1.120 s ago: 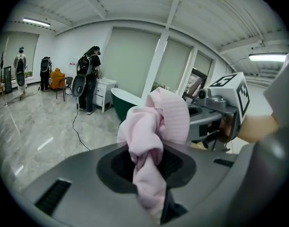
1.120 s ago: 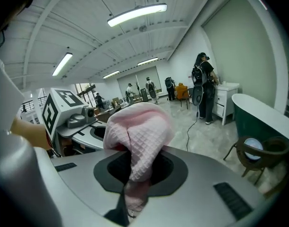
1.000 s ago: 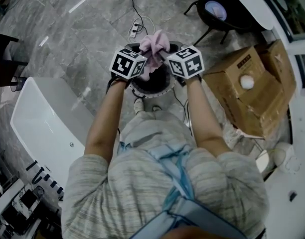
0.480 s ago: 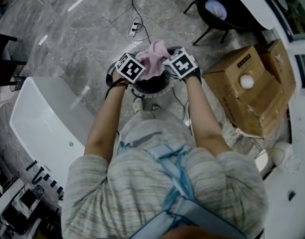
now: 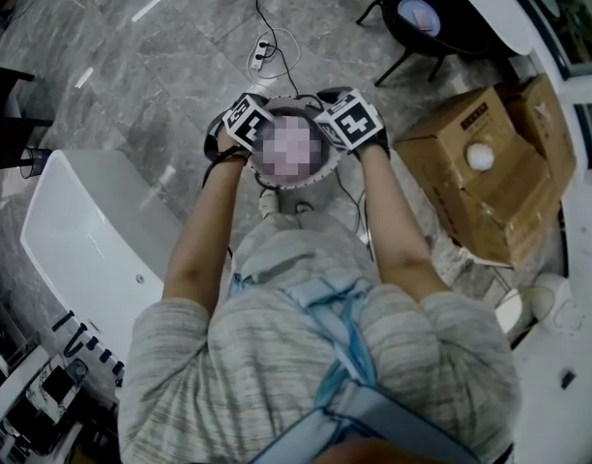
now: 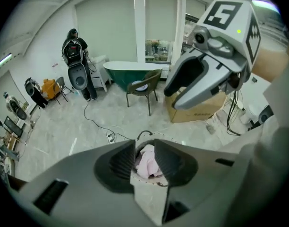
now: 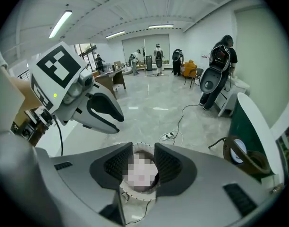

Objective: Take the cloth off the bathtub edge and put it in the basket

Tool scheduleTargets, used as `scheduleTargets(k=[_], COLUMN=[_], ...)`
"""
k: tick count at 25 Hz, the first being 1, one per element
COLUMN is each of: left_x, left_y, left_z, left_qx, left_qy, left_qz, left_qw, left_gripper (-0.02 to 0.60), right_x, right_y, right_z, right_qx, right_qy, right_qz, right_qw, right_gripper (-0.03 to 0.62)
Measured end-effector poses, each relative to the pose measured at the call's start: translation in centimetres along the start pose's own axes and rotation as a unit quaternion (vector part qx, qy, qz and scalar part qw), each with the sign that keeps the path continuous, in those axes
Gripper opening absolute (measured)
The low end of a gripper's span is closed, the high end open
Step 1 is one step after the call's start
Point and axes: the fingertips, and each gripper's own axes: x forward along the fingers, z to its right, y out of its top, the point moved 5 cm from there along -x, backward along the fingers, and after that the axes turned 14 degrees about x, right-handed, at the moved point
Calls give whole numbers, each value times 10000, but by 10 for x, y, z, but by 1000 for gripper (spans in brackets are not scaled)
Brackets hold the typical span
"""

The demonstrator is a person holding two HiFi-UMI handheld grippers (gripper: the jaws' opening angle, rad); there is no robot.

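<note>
- Grey marble-look floor (image 5: 151, 75) carries everything. It appears hard and polished, and a power strip (image 5: 263, 50) lies loose on it just beyond the basket.
- White bathtub (image 5: 83, 245) stands at far left, well apart from the work. No cloth shows on the part of its edge in view.
- Left gripper (image 6: 144, 148): jaws slightly spread, nothing pinched. The cloth shows through the gap, lower down inside the basket.
- Cloth (image 6: 145, 165): pink, lying crumpled in a heap in the basket (image 5: 298, 183), which stands on the floor between the two grippers.
  - Judged light, soft and limp, not fragile. It is more likely to drape or catch on the rim than to slip.
  - Any raised fold offers a hold. A bunched fold near the middle is judged best, so no end trails.
- Right gripper (image 7: 143, 150): jaws have just been opening and stand slightly apart over the basket mouth, with nothing pressed between the pads.
- Cardboard boxes (image 5: 480, 177) sit at right, near the basket. A dark chair (image 5: 414, 25) stands beyond them.
- Room is large and bright, with open floor all round the basket.
- Placement is judged complete.
</note>
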Motion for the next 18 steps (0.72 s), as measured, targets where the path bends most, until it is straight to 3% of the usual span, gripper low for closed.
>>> scheduleTargets(k=[13,18], left_x=[-16,-46], left_y=[7,25], left_z=[4,-6], left_qx=[-394,-781], left_qy=[87,244], left_qz=[601,1402], left_qw=[9974,9867], left_gripper=[107,107], right_x=[-17,-34], right_y=[5,27], right_z=[5,-7], right_qx=[448,686], right_qy=[560,1561], right_qz=[479,1153], right_qw=[9963,9786], right_gripper=[118,118])
